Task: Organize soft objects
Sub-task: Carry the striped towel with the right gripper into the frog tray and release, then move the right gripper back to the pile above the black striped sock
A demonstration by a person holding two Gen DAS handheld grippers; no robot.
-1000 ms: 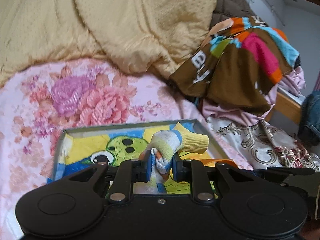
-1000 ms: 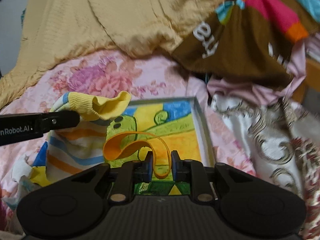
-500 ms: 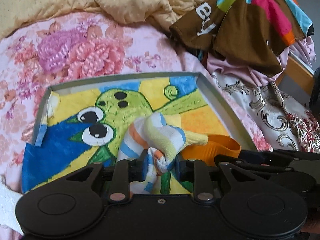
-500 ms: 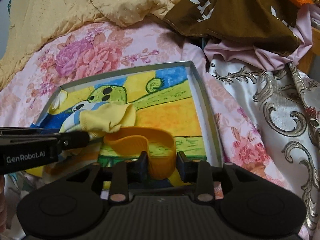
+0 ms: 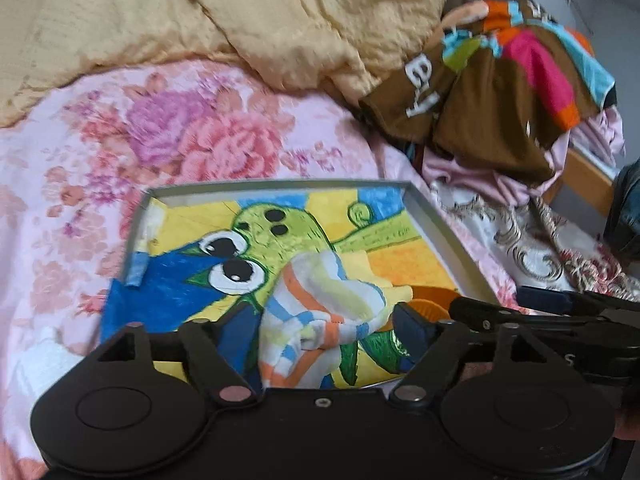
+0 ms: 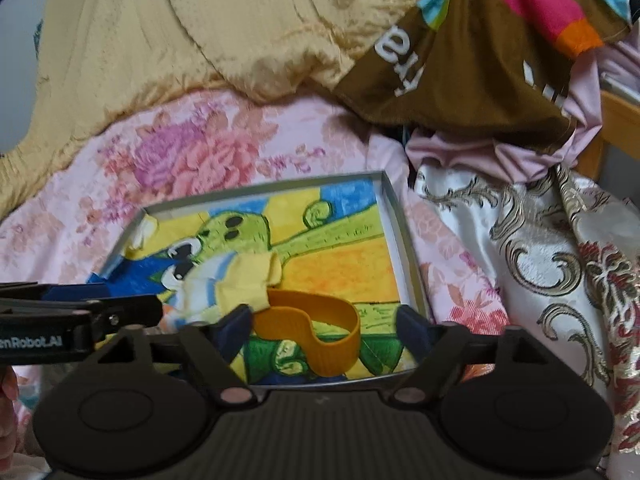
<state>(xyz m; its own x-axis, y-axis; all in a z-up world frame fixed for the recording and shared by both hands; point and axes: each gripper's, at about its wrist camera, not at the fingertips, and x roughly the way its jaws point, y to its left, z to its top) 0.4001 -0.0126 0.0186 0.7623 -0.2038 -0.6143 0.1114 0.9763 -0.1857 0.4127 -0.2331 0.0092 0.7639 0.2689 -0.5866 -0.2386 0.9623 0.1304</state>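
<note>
A shallow grey tray (image 5: 444,224) with a cartoon picture on its floor lies on the bed; it also shows in the right wrist view (image 6: 394,216). A striped sock (image 5: 320,312) lies in the tray between the open fingers of my left gripper (image 5: 320,340). It shows in the right wrist view (image 6: 232,284) too. An orange band (image 6: 320,328) lies in the tray between the open fingers of my right gripper (image 6: 324,332); its edge shows in the left wrist view (image 5: 432,300). Both grippers hover at the tray's near edge.
A yellow quilt (image 5: 240,20) is heaped at the back of the pink floral bedsheet (image 5: 180,128). A brown multicoloured garment (image 5: 500,80) and an ornate cream fabric (image 6: 540,260) lie to the right. A wooden bed rail (image 5: 588,176) is at the far right.
Both grippers carried their items down into the tray, then opened. The sock and the orange band now lie released on the tray floor.
</note>
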